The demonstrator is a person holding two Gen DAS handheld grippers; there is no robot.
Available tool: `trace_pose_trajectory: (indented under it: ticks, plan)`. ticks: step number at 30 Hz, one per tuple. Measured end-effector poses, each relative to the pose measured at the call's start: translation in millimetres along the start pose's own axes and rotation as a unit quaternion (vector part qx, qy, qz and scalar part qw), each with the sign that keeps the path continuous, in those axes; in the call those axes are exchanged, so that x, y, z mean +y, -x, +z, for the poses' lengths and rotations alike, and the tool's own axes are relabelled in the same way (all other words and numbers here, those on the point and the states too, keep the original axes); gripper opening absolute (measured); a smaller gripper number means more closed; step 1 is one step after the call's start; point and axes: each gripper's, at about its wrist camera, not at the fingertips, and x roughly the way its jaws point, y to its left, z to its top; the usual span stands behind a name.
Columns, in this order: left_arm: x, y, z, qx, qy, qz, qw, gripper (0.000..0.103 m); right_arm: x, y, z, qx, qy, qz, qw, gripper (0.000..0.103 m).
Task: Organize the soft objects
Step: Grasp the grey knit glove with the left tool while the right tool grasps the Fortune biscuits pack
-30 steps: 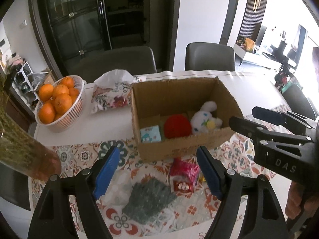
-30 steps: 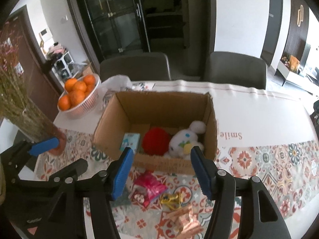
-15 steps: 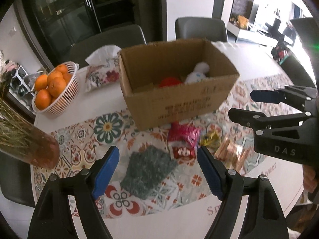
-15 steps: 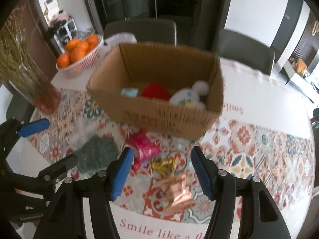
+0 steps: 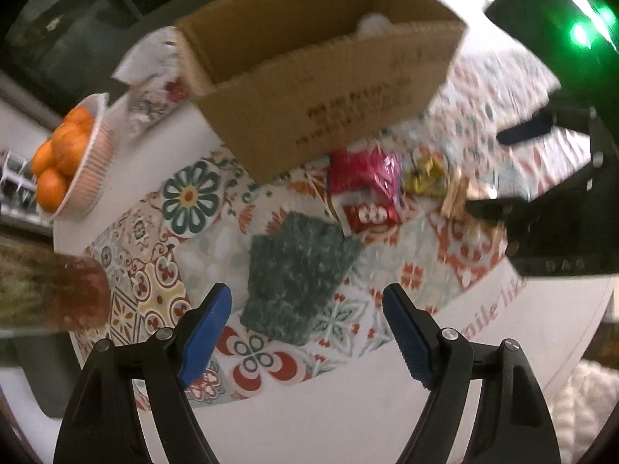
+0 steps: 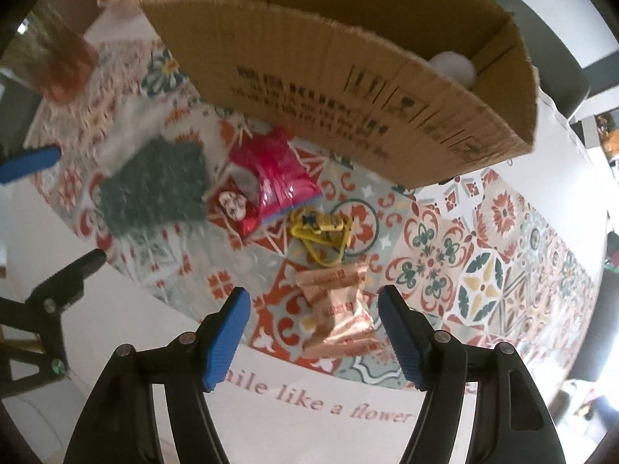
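A dark green knitted cloth (image 5: 300, 270) lies flat on the patterned runner, just beyond my open, empty left gripper (image 5: 307, 319); it also shows in the right wrist view (image 6: 154, 189). Behind it stands an open cardboard box (image 5: 325, 89) with a white plush (image 6: 454, 67) inside. A pink snack bag (image 6: 271, 174), a yellow bundle (image 6: 321, 232) and copper wrapped packets (image 6: 340, 309) lie in front of the box (image 6: 348, 77). My right gripper (image 6: 313, 323) is open and empty, right over the copper packets.
A white basket of oranges (image 5: 65, 154) and a floral tissue pack (image 5: 151, 81) stand at the back left. A glass vase with dried stems (image 5: 50, 294) stands at the left. The near table edge is white with printed text (image 6: 329, 402). Grey chairs stand behind.
Both grippers have dropped lower and tilted down toward the table. The green cloth now lies near the left jaws and the copper packets between the right jaws. Both stay open.
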Motion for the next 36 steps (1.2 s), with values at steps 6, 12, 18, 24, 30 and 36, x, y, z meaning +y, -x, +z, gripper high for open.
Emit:
trace_pose_trajectory:
  ticks: [6, 12, 18, 24, 30, 36]
  plan:
    - [0, -32, 4, 0.061, -0.045, 0.002, 0.9971, 0.08, 3, -27, 4, 0.055, 0.024, -0.024, 0.998, 0.077]
    - [-4, -67, 4, 0.106, -0.073, 0.008, 0.9917, 0.08, 2, -59, 2, 0.107, 0.038, -0.038, 0.993, 0.077]
    - [0, -92, 6, 0.125, -0.077, 0.013, 0.9891, 0.08, 0, -85, 0, 0.141, 0.037, -0.036, 0.989, 0.077]
    - [7, -105, 8, 0.115, -0.065, 0.013, 0.9912, 0.08, -5, -100, 1, 0.147, 0.043, -0.043, 0.987, 0.077]
    - [11, -116, 12, 0.115, -0.046, -0.003, 0.9923, 0.08, -8, -113, 14, 0.147, 0.043, -0.04, 0.987, 0.077]
    - [10, -121, 11, 0.111, -0.036, -0.006, 0.9932, 0.07, -6, -126, 22, 0.144, 0.046, -0.039, 0.988, 0.064]
